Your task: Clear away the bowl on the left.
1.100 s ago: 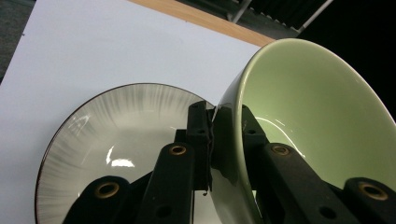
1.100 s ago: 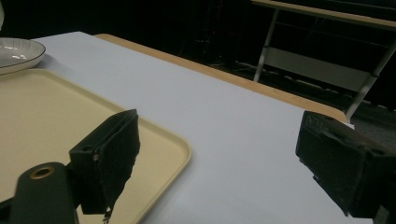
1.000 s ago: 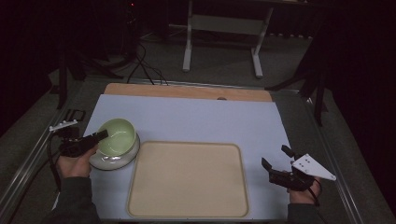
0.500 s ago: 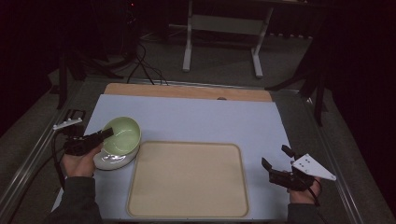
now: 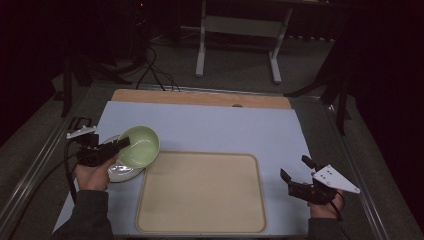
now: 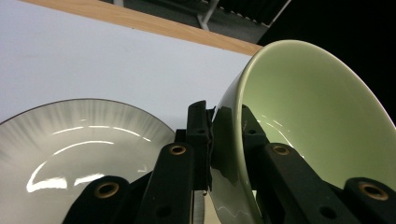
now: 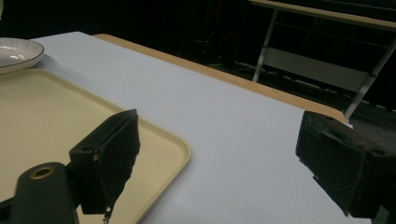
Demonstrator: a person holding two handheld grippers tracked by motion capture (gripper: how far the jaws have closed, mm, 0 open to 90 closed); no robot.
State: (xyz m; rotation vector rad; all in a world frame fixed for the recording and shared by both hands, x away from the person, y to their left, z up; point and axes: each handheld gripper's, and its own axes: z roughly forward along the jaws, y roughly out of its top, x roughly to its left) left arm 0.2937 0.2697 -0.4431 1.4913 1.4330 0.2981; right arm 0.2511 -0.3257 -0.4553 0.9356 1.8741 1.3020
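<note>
High view: a glossy green bowl (image 5: 138,146), round and tilted, hangs above a shiny grey plate (image 5: 118,171) just left of the smooth beige tray (image 5: 201,192) on the pale bench (image 5: 215,127). The left gripper (image 5: 120,145) reaches level toward the tray, pinching the bowl's rim. The right gripper (image 5: 294,176) rests right of the tray, fingers wide.

Left gripper view: its fingers (image 6: 200,135) clamp the thin bowl (image 6: 308,121) wall; the plate (image 6: 70,140) shows radial streaks and a dark edge.

Right gripper view: matte black fingers (image 7: 112,154) gape with nothing between them beside the tray's (image 7: 56,116) rounded corner.
</note>
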